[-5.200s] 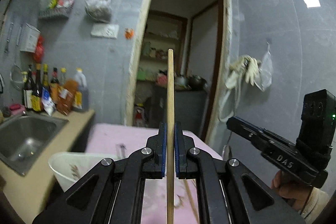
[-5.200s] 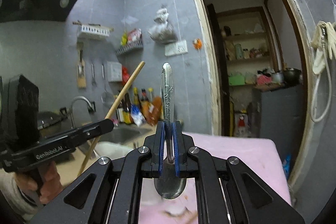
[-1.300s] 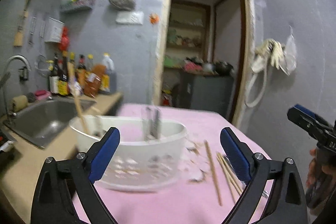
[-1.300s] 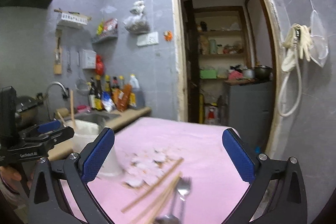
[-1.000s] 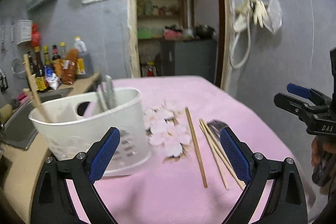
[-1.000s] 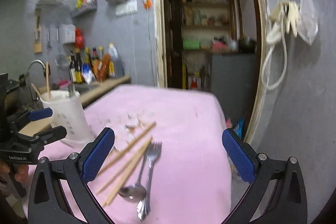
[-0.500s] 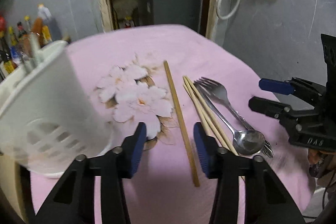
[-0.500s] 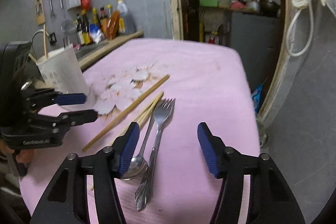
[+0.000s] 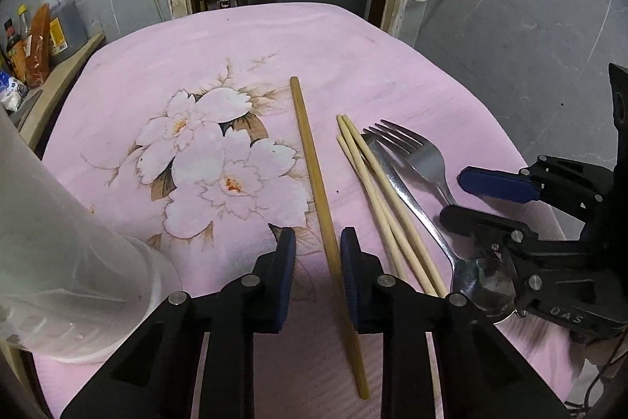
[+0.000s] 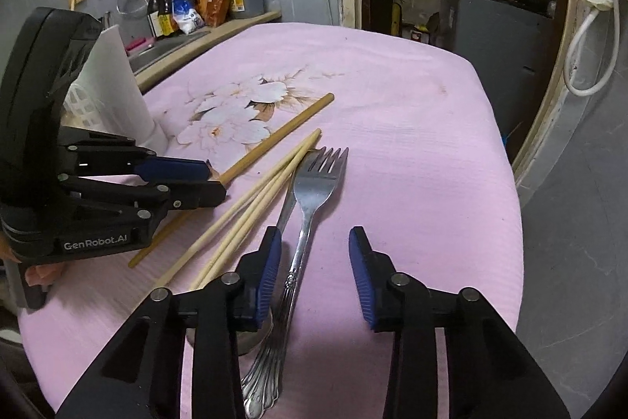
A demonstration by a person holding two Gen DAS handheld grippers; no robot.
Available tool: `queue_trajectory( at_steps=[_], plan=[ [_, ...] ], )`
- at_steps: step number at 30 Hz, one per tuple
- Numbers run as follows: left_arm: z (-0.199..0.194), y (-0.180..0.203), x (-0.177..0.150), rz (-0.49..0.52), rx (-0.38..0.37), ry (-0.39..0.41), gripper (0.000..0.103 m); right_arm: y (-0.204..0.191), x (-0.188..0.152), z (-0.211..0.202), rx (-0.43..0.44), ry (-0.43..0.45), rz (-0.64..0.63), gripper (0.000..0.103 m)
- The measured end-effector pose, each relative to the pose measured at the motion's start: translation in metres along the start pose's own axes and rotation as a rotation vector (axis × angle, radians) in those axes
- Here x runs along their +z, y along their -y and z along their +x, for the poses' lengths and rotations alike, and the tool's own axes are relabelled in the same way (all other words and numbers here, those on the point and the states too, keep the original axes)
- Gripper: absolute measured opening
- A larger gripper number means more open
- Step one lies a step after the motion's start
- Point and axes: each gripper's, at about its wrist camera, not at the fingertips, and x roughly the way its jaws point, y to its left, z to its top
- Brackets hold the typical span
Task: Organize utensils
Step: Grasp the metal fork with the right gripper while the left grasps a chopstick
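Wooden, thick and round-ended, the lone chopstick (image 9: pixel 318 183) lies on the pink cloth (image 9: pixel 204 42), running between the parted fingers of the left gripper (image 9: pixel 314 242), which straddle it without clamping. Just right of it lie three thinner, paler chopsticks (image 9: pixel 373 183), fanned and touching, then a steel spoon (image 9: pixel 481 281) and a fork (image 10: pixel 310 191) with an ornate handle. The right gripper (image 10: pixel 314 246) hangs spread over the fork's handle, grasping nothing. A white holder (image 10: pixel 117 93) stands at the cloth's left.

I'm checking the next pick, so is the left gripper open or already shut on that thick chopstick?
Open. The left gripper straddles the thick chopstick, which lies flat on the pink tablecloth, with a visible gap beside each blue pad.
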Motion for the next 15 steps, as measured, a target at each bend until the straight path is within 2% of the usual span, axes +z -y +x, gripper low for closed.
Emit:
queue_trajectory(
  at_steps=[2,3,6,11,15],
  plan=[
    [0.001,-0.003,0.001,-0.014,-0.022,-0.008,0.006,0.000,0.001,0.001,-0.009,-0.001,0.000,0.018],
    [0.003,-0.004,0.002,-0.030,-0.026,-0.010,0.006,0.000,0.001,0.002,-0.001,-0.001,-0.001,0.013],
    [0.000,-0.006,0.002,-0.058,-0.034,-0.011,0.006,-0.001,0.000,0.002,0.005,0.001,-0.009,0.007],
    [-0.017,-0.009,-0.014,-0.098,-0.058,-0.018,0.005,-0.005,-0.009,-0.006,-0.012,-0.007,-0.041,0.005],
    [-0.038,-0.010,-0.035,-0.092,-0.084,-0.015,0.005,-0.004,-0.021,-0.018,-0.037,-0.020,-0.060,0.005]
  ],
)
